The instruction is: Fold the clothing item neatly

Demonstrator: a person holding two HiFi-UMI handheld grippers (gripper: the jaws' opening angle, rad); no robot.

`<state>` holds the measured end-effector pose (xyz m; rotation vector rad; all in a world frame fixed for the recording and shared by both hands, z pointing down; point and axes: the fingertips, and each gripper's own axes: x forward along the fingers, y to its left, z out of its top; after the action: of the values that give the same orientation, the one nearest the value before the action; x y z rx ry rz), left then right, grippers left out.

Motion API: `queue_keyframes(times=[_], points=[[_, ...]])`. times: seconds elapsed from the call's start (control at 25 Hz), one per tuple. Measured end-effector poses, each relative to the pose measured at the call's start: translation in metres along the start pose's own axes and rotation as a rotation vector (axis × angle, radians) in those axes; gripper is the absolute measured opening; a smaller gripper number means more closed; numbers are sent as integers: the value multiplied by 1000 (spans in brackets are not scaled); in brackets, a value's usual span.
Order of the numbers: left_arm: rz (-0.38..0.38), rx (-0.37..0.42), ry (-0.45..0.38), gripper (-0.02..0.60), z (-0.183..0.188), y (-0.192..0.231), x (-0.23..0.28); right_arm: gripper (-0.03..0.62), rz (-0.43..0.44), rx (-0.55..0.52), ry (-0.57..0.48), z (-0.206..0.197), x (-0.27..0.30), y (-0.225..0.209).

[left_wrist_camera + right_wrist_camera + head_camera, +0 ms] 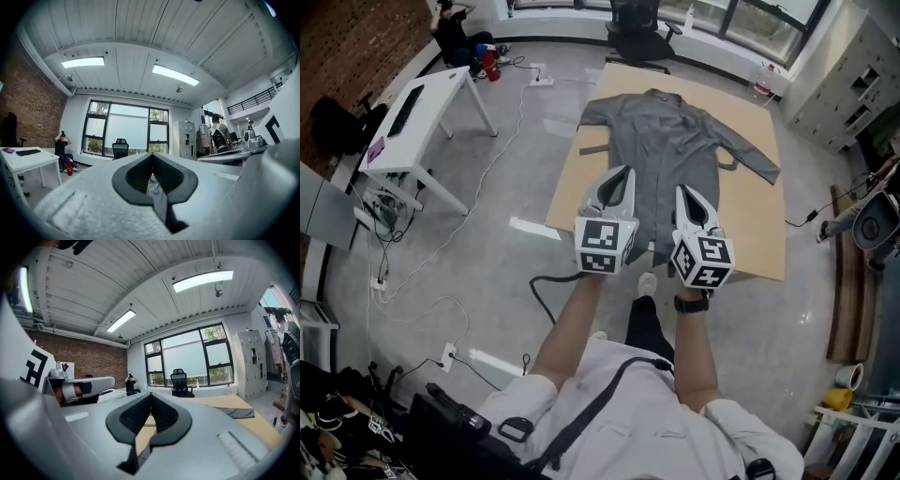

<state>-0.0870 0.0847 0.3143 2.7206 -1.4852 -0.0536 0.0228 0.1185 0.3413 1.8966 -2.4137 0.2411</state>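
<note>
Both grippers are held low and side by side at the near end of the counter [759,225], pointing away from the person. The grey garment [675,131] lies spread flat on the counter ahead of and beneath the fingers, collar at the far end and sleeves out to either side. Its near hem falls between the two grippers. The left gripper [624,174] has its fingers [136,176] pressed fully together at the garment's left edge. In the left gripper view, pale grey cloth fills the slot directly behind the tips, so the fingers have hold of the fabric. The right gripper [682,191] also has its fingers closed, tips meeting, over the right side of the garment's lower part. In the right gripper view, the slot behind the tips shows tan counter surface with a dark strip below it. Whether cloth is nipped there cannot be confirmed. To the right of these fingers, one sleeve [239,412] lies flat on the counter. A black office chair [637,37] stands beyond the far end, straight ahead of both sets of fingers. A white desk [412,131] stands well off to the left.
</note>
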Motion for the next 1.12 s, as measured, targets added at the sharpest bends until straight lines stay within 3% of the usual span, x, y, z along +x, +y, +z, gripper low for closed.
queue_keyframes(times=[0.2,0.52,0.88,1.12], points=[[30,-23,13,0,-10,3,76,5,67,5,24,4,60,-44],[99,30,2,0,12,3,185,5,135,17,-33,60,146,-135],[211,29,86,0,-22,36,229,5,200,98,80,19,211,-181],[174,23,86,0,-33,43,263,5,217,97,90,12,241,-181]])
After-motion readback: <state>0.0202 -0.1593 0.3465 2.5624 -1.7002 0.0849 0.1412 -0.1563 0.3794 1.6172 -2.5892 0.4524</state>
